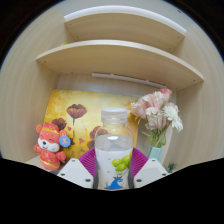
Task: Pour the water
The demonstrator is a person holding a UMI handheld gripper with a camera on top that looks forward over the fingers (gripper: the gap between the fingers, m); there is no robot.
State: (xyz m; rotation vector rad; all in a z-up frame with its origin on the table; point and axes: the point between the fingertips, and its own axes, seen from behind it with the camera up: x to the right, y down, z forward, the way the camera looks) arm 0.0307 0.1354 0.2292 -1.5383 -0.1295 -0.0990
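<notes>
The gripper [112,170] has hold of a clear plastic bottle [114,150], which stands upright between the two fingers with its white cap [114,115] on top. The purple pads [90,160] press against the bottle on either side, so the fingers are closed onto it about as far as its width allows. The bottle carries a label [116,163] with green fruit on it (grapes, by the look of them).

Beyond the bottle, a small orange stuffed toy [49,146] sits to the left, in front of a yellow picture with dark flowers [75,110] leaning against the wall. To the right, just behind the bottle, is a bunch of pale pink and white flowers [158,108] in a vase [158,152]. Two curved wooden shelves [120,55] hang on the wall above all of this.
</notes>
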